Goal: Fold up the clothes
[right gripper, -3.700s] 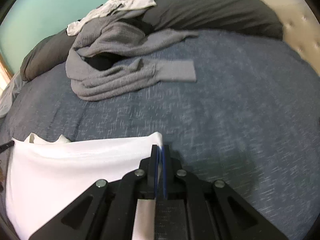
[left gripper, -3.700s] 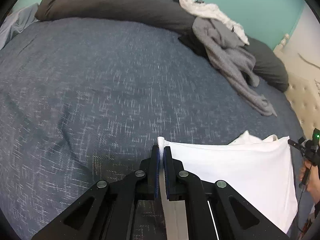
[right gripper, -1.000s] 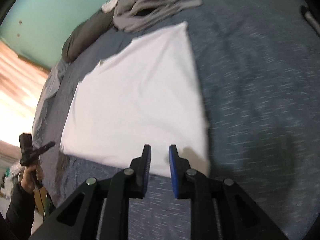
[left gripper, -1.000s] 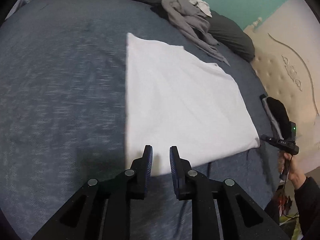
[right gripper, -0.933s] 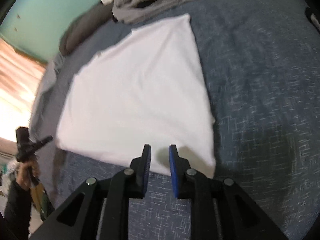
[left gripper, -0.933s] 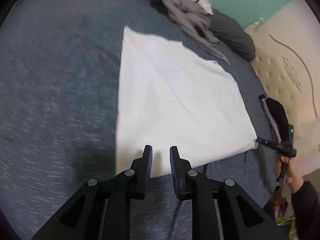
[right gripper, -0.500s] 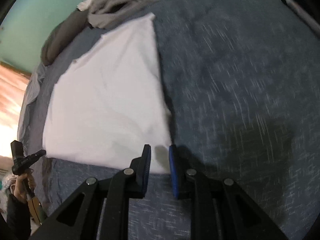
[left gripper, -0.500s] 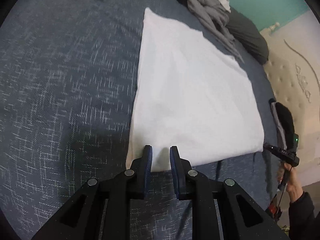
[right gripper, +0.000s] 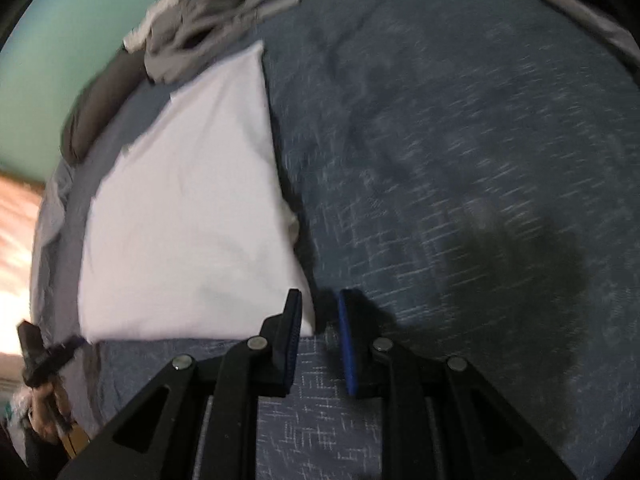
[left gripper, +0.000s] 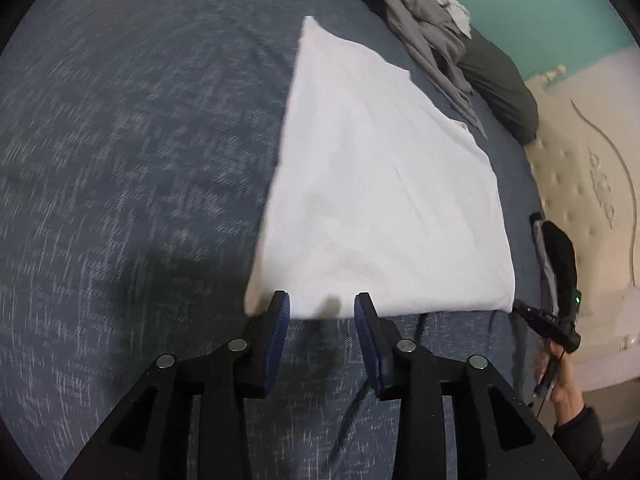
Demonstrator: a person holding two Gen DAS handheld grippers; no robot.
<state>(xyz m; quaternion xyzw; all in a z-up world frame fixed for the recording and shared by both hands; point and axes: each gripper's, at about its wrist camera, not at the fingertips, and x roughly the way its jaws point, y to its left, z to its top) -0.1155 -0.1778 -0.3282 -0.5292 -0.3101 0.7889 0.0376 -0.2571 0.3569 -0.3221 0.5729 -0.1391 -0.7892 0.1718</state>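
Note:
A white garment (left gripper: 380, 184) lies folded flat on the blue-grey bedspread (left gripper: 120, 160). My left gripper (left gripper: 321, 304) hovers at the garment's near edge, close to its near left corner. Its jaws are opening, and the hem lies just past the fingertips, not pinched. In the right wrist view the same garment (right gripper: 188, 208) fills the left half. My right gripper (right gripper: 320, 304) stands at its near right corner with a narrow gap between the jaws. The corner lies beside the left finger (right gripper: 292, 320), with nothing pressed between the pads.
A heap of grey clothes (left gripper: 432, 28) and a dark grey pillow (left gripper: 500, 84) lie at the far end of the bed, by a teal wall. A cream tufted headboard (left gripper: 592, 184) borders the right side. A person's hand (left gripper: 562, 380) shows at the lower right.
Both grippers have let go of the white garment, which now lies flat, and have drawn back to its near corners. In the last half second the left jaws spread wider.

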